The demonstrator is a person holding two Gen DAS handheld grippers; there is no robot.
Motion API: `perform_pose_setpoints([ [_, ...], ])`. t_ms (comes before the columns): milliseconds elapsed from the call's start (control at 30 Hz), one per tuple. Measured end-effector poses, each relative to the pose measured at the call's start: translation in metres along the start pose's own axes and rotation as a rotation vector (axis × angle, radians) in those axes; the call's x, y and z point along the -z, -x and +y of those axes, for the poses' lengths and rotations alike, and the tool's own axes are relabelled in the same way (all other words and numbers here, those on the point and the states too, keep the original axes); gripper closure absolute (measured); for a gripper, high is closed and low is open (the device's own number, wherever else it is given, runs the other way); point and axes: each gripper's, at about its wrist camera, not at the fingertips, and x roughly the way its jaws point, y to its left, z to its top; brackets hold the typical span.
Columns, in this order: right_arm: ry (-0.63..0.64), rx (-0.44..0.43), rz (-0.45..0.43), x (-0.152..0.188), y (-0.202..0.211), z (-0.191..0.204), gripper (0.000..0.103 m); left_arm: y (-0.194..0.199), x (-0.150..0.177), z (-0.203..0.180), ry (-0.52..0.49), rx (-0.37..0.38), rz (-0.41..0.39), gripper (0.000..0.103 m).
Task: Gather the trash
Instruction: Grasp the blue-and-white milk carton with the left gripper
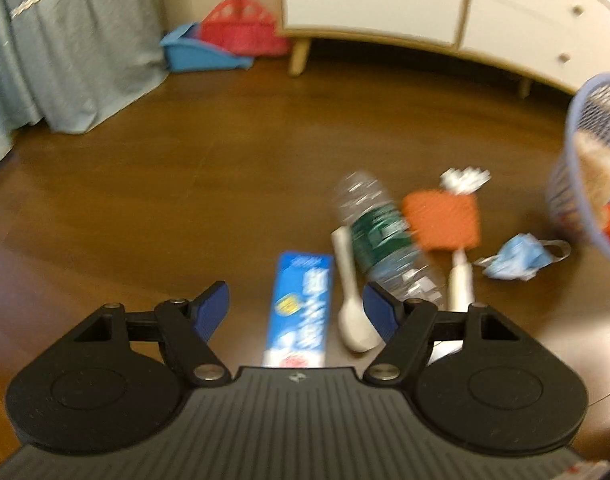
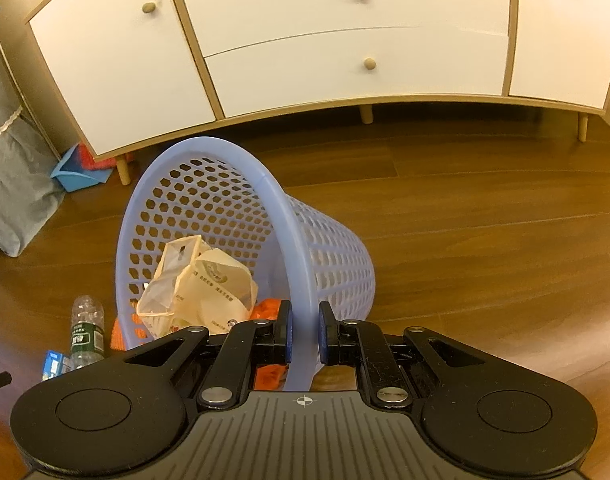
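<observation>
Right gripper (image 2: 303, 334) clamped on the rim of a tilted trash basket (image 2: 265, 184); left gripper (image 1: 296, 307) spread wide above trash on the floor.

In the left wrist view, a blue toothpaste box (image 1: 299, 310) lies on the wooden floor (image 1: 185, 184) between the two open fingers. A white spoon (image 1: 353, 316) lies just beside it, next to the right finger. Further out are a clear plastic bottle (image 1: 379, 236) with a green label, an orange brush (image 1: 441, 220) with a white handle, a small white crumpled piece (image 1: 465, 178), and a blue face mask (image 1: 521, 258) near the basket. In the right wrist view, the lavender basket leans to the left, with its rim squeezed between the two pads. Inside it are a beige paper bag (image 2: 201, 280) and something orange (image 2: 271, 308) under it. Behind stands a white cabinet (image 2: 345, 40), and to the far left a blue dustpan (image 2: 79, 172).
</observation>
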Motion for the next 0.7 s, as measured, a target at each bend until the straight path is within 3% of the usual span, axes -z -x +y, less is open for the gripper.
perform_pose_setpoints([
  [433,0.015,0.039,-0.012,0.000,-0.006,-0.001,0.094,-0.079,0.038,-0.011,-0.076,-0.010,0.142,0.039],
  [600,0.022,0.044,-0.014,0.002,-0.007,0.004,0.094,-0.094,0.041,-0.012,-0.070,-0.001,0.156,0.047],
  [667,0.022,0.044,-0.014,0.003,-0.007,0.005,0.094,-0.097,0.041,-0.013,-0.082,0.004,0.158,0.060],
  [700,0.022,0.044,-0.013,0.002,-0.007,0.005,0.094,-0.097,0.041,-0.013,-0.088,0.006,0.157,0.060],
])
